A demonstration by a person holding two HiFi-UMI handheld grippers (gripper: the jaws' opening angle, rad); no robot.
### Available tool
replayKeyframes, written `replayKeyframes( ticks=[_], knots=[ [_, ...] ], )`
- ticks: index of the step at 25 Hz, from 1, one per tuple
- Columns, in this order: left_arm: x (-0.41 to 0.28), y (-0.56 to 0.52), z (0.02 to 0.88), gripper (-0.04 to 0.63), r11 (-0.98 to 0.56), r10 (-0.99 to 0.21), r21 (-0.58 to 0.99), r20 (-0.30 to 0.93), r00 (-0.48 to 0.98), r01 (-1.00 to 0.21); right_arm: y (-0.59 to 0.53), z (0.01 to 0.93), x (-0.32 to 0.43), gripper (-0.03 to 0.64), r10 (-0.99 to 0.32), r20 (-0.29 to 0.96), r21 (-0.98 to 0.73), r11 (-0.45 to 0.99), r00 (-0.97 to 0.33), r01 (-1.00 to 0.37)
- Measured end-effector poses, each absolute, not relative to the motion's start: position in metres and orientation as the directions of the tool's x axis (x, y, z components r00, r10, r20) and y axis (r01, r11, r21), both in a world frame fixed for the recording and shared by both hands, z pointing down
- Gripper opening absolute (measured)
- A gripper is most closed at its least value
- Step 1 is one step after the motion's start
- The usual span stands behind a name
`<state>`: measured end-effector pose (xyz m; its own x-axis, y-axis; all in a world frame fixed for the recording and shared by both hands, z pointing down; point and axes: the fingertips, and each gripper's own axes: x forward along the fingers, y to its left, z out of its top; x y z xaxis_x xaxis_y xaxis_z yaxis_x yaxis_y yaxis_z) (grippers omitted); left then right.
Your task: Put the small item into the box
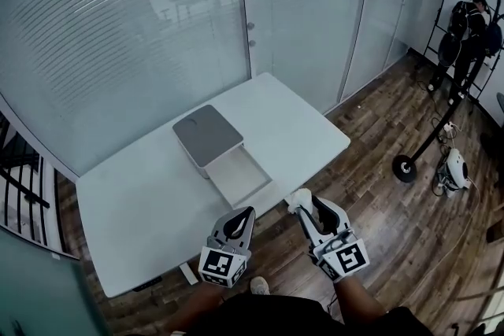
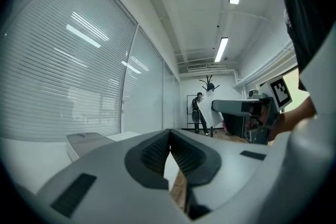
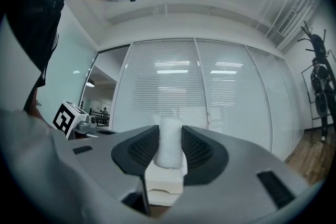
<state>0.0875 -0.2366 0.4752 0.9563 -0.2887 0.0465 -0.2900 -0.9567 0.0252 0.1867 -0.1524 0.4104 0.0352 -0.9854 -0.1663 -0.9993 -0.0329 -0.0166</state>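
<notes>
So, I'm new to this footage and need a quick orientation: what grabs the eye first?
The small white item clamped in the right gripper, by the near edge of the white table. Next, the box with a grey lid, standing open mid-table. The left gripper is shut and empty.

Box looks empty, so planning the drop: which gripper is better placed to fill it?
Right. The right gripper holds the small white item in its jaws; the left gripper is shut on nothing. Both are near the box.
</notes>
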Motion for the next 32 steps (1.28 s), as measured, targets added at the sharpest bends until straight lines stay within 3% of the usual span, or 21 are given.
replayKeyframes(
  ticks=[11,20,32],
  knots=[
    [0.072,-0.3,0.482,0.012,-0.922,-0.385,0.037,0.031,0.922,-0.386,-0.222,0.41,0.181,0.143,-0.988,-0.149,-0.017,0.036,-0.033,-0.999],
    [0.069,-0.342,0.491,0.012,-0.842,-0.538,0.009,0.065,0.841,-0.539,-0.281,0.428,0.192,0.143,-0.969,-0.163,-0.004,0.19,-0.187,-0.982],
    [0.064,-0.383,0.496,0.012,-0.705,-0.705,0.021,0.084,0.704,-0.708,-0.347,0.438,0.193,0.143,-0.917,-0.052,0.029,0.395,-0.396,-0.918]
  ],
)
